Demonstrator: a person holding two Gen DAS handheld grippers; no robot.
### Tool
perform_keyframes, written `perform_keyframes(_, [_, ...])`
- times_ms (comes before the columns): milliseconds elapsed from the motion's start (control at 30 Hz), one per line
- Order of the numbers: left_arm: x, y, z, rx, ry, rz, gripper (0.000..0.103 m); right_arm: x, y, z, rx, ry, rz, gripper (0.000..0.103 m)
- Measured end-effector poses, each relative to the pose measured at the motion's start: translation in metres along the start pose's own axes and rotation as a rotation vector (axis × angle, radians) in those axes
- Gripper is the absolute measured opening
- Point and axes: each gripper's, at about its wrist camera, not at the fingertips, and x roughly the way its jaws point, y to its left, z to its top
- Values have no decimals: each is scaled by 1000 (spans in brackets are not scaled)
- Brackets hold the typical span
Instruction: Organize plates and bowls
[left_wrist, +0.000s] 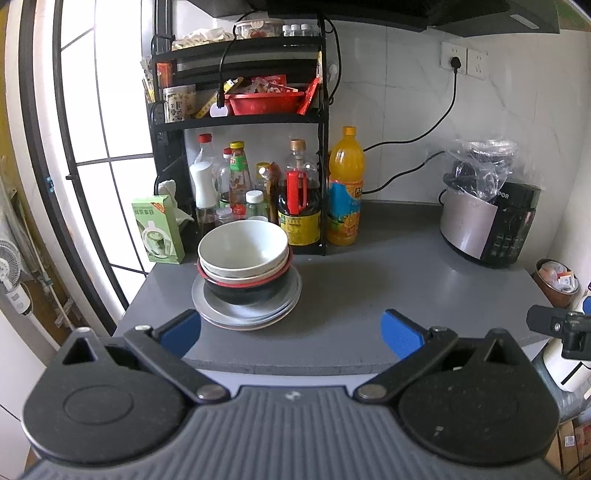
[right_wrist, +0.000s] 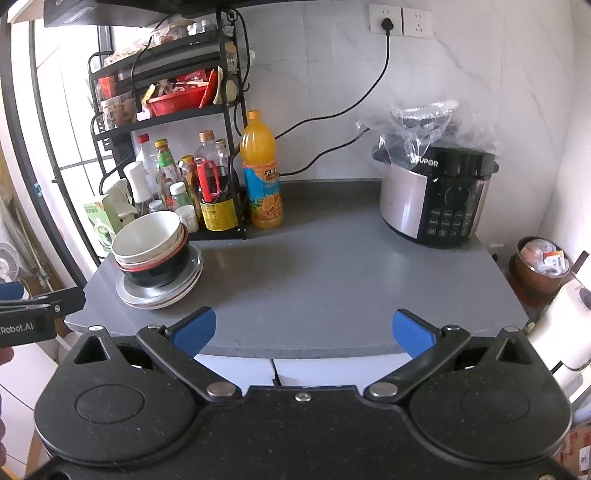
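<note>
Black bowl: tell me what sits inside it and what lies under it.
Inside the black bowl nest pale bowls, the white bowl topmost. Under it lie stacked plates. Its interior and the plates' centres are covered.

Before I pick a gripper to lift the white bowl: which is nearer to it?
Left. The left gripper faces the white bowl, slightly right of it; the right gripper is further right, with the bowl off to its left.

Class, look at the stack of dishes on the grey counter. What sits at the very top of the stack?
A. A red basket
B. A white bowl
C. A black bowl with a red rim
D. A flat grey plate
B. The white bowl is uppermost, nested above the black bowl with a red rim, which rests on the plates at the bottom; the right wrist view shows the same order.
</note>
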Motion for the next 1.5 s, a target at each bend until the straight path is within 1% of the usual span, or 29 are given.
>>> perform_keyframes(433, [-5,1,-1,-9,-10,-1,103,-3,0,3,-3,-5,-6,103])
perform_keyframes(600, [-8,-1,-2,8,-20,5,103,-8,2,0,7,-8,-10,103])
perform_keyframes(1133, [-12,-4,-6,0,-20,6,103,-14,-1,-5,17,-5,-3,103])
perform_keyframes(1300, [-15,-12,-6,11,-12,-3,103,-17,-1,-6,10,-4,-4,103])
perform_keyframes(1500, [-16,-16,-7,-5,0,-3,103,-19,-4,-7,19,-9,-14,103])
